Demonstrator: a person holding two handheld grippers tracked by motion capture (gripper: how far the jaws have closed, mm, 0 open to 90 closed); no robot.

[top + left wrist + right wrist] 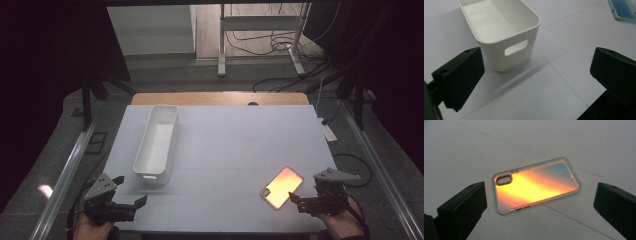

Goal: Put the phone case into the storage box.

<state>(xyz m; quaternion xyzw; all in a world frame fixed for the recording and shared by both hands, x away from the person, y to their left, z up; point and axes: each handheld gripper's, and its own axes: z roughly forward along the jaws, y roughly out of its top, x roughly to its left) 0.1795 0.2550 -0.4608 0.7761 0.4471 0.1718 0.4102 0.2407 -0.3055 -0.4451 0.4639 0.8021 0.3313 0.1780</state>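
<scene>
Iridescent orange-yellow phone case [536, 186] lies flat, camera cutout visible.

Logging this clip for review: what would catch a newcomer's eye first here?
The phone case glowing orange-yellow stands out, lying flat on the white table at its near right, just ahead of the open right claw. Next comes the long white bin at the left, empty, with the open left claw near its handle end.
</scene>
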